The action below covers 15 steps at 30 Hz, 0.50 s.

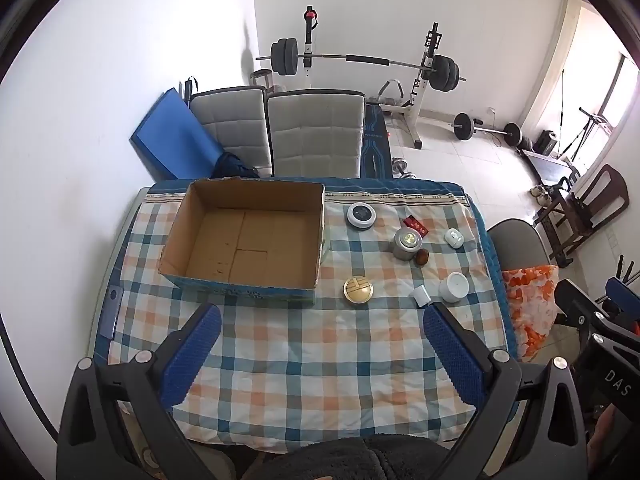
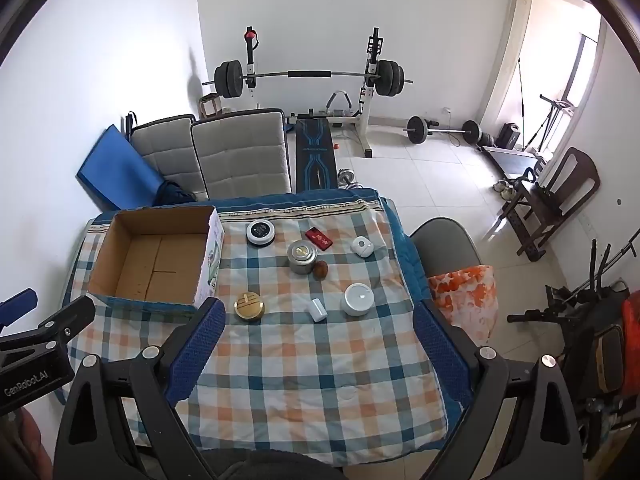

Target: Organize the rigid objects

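An empty cardboard box [image 1: 248,236] [image 2: 160,260] stands at the back left of the checked tablecloth [image 1: 304,360] [image 2: 320,368]. To its right lie a gold round tin [image 1: 358,290] [image 2: 249,306], a silver tin [image 1: 407,243] [image 2: 302,256], a small brown ball [image 1: 422,257] [image 2: 321,269], a red packet [image 1: 415,225] [image 2: 319,238], a black-and-white round case [image 1: 361,215] [image 2: 261,232], a white jar [image 1: 453,286] [image 2: 357,299], a small white cap [image 1: 421,295] [image 2: 317,309] and a white puck [image 1: 454,237] [image 2: 362,246]. My left gripper [image 1: 322,318] and right gripper [image 2: 318,314] hover open above the near cloth, holding nothing.
Two grey chairs [image 1: 316,136] [image 2: 244,152] stand behind the table, a blue mat [image 1: 172,136] leans on the wall, and a grey chair with an orange-patterned cloth [image 2: 466,296] is at the right. A barbell rack [image 2: 312,76] and weights fill the tiled floor beyond.
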Motion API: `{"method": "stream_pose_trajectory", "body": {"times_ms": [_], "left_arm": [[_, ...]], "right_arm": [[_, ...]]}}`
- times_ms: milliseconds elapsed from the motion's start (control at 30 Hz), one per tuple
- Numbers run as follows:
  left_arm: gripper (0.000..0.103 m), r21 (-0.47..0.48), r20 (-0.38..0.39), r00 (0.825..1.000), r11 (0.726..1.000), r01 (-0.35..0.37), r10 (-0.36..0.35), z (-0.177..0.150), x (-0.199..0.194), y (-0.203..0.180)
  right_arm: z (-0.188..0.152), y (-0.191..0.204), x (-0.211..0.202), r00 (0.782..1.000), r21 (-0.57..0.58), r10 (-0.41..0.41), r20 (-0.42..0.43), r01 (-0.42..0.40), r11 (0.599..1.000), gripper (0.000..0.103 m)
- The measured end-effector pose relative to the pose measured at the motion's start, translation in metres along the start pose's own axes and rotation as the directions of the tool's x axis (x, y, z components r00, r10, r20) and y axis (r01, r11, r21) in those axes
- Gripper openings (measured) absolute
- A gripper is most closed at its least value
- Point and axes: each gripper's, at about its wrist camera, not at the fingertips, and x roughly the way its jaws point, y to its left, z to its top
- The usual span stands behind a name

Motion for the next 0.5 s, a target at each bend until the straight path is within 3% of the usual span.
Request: {"method": "stream_pose_trajectory", "body": {"times_ms": [500], "left_arm": [[0.103,-0.015,0.025,1.000,1.000,0.005,-0.004,0.0053,-0.0018,0.0029]], "right_arm": [[0.0027,-0.0006,-0.0045,1.000,-0.010,-0.010,0.016,0.010,1.000,0.097]]}}
